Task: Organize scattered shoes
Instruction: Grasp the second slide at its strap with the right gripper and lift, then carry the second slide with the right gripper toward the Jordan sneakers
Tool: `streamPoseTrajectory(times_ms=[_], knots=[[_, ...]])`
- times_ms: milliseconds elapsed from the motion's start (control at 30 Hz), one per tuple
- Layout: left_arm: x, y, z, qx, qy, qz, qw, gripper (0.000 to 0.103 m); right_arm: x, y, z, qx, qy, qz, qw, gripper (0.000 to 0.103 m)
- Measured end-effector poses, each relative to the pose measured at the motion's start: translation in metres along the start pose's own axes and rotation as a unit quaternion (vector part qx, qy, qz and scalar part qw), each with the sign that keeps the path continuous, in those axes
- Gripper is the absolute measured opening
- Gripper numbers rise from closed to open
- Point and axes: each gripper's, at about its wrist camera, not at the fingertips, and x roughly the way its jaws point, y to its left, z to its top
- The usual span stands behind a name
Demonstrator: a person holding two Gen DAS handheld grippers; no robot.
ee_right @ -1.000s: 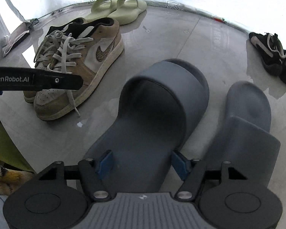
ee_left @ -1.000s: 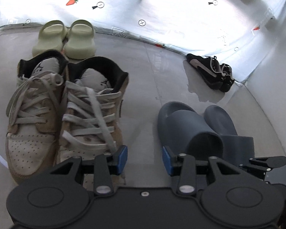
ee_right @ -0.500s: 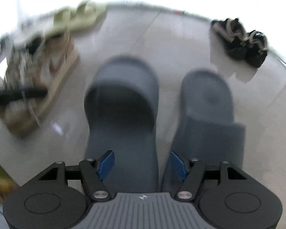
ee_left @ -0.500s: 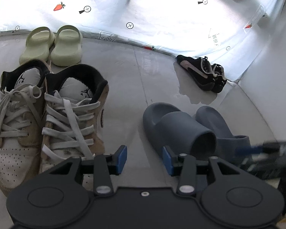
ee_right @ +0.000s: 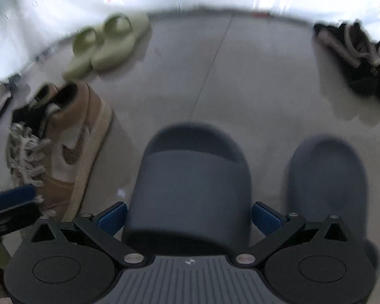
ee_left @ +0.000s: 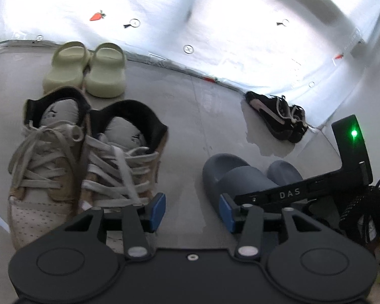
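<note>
Motion blur softens the whole right wrist view, smearing the pale green foam slides (ee_right: 106,43) at the far left and the black lace-up sneakers (ee_right: 357,58) at the far right. In the left wrist view the right-hand tool's black arm, lettered "DAS", crosses the near right and hides the near ends of the dark grey rubber slides (ee_left: 243,174); the toes of the tan-and-white laced sneakers (ee_left: 88,167) are cut off behind the left gripper's body.

The right gripper (ee_right: 190,214) is spread wide, its blue pads flanking the strap of the left grey slide (ee_right: 192,179); blur leaves it unclear whether the pads touch it. The second grey slide (ee_right: 326,177) lies just beside, to the right. The left gripper (ee_left: 191,211) stands partly open with only bare floor between its pads, its left pad next to the nearer tan sneaker.

A broad stretch of open grey floor (ee_left: 205,116) runs between the sneakers and the grey slides toward the far white wall (ee_left: 215,25), where the green slides sit paired. The black sneakers lie at the far right wall edge.
</note>
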Motion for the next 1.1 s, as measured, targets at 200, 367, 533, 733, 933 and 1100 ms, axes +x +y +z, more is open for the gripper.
streamPoseTrajectory(times_ms=[200,367,533,733,933,1100], knots=[[-0.01,0.011,0.006,-0.017,-0.021,0.01,0.9996,0.048,-0.005,0.018,0.009,-0.086,-0.01,0.02,0.996,0.1],[-0.016,0.017,0.008,-0.029,-0.035,0.014,0.9989,0.048,-0.031,0.052,0.01,-0.234,-0.046,0.041,0.97,0.1],[-0.019,0.02,0.01,-0.038,-0.042,0.017,0.9983,0.048,-0.044,0.08,-0.011,-0.397,-0.038,0.095,0.912,0.098],[-0.021,0.022,0.008,-0.041,-0.041,0.016,0.9982,0.049,-0.042,0.1,-0.041,-0.497,-0.013,0.132,0.857,0.092],[-0.02,0.022,0.008,-0.041,-0.042,0.016,0.9982,0.049,-0.049,0.086,-0.039,-0.421,-0.025,0.122,0.899,0.093],[-0.018,0.024,0.008,-0.045,-0.037,0.016,0.9982,0.049,-0.065,0.065,-0.055,-0.341,-0.018,0.086,0.936,0.093]])
